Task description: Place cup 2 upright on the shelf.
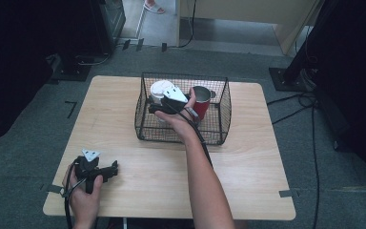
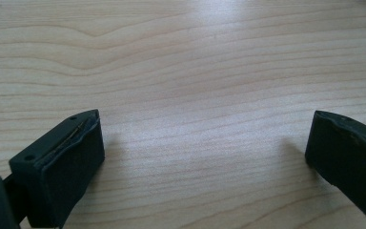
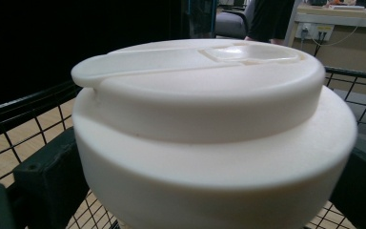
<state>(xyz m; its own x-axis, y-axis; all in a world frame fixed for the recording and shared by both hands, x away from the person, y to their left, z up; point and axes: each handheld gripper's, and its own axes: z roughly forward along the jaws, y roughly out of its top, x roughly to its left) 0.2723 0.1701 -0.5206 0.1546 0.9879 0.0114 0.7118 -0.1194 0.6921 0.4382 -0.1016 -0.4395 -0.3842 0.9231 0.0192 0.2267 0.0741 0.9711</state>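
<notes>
A white lidded container (image 1: 161, 88) stands inside the black wire basket (image 1: 219, 129) on the wooden table (image 1: 248, 181). My right gripper (image 1: 153, 107) reaches into the basket from the front. In the right gripper view the container (image 3: 205, 109) sits between the two jaws of my right gripper (image 3: 207, 160), which stand open close beside its sides. A red cup (image 1: 201, 104) with a metal inside stands to the right of the container in the basket. My left gripper (image 1: 110, 170) rests low near the table's front left, and its jaws (image 2: 205, 157) are wide open over bare wood.
The basket's wire rim (image 3: 24, 107) rises around the container. Dark stands and cables (image 1: 295, 102) lie on the floor around the table. A person's foot (image 1: 153, 6) shows at the far end of the room.
</notes>
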